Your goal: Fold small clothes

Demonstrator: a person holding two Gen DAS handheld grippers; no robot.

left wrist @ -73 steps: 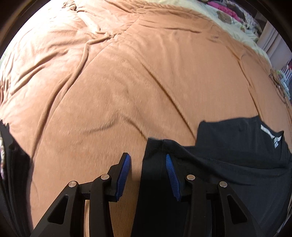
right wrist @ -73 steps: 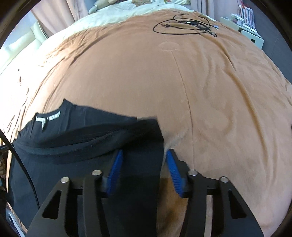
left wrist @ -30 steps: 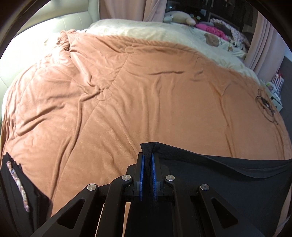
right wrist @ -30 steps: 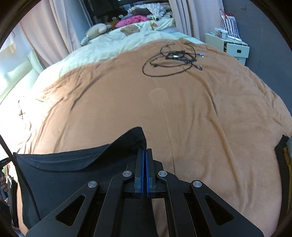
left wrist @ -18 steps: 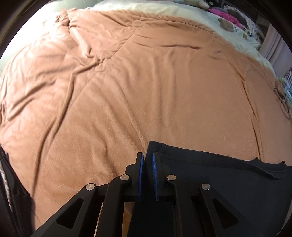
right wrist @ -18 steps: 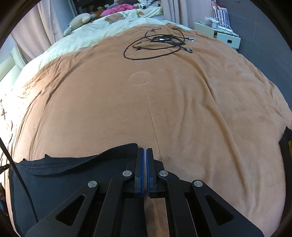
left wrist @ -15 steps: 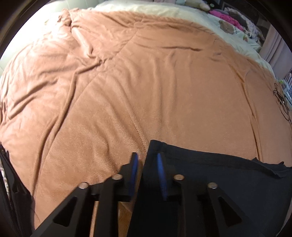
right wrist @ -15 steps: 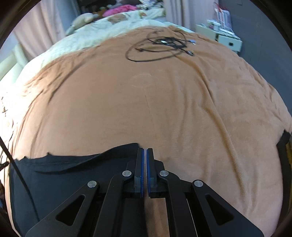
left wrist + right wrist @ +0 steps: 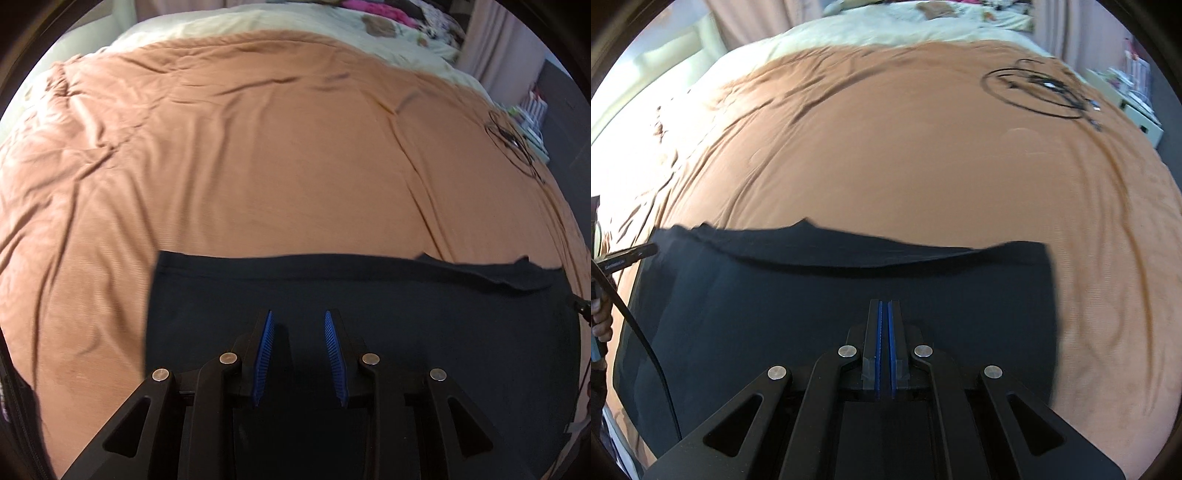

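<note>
Because a fold looks freshly laid, the black garment lies flat across the lower frame on an orange-brown bedspread. Above it, the left gripper is partly parted and empty; the right gripper is closed, apparently gripping nothing.

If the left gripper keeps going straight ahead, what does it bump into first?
Most likely the black garment lying flat right under and ahead of the left gripper. Its jaws stand apart with nothing between them. Beyond that is only the brown blanket.
</note>
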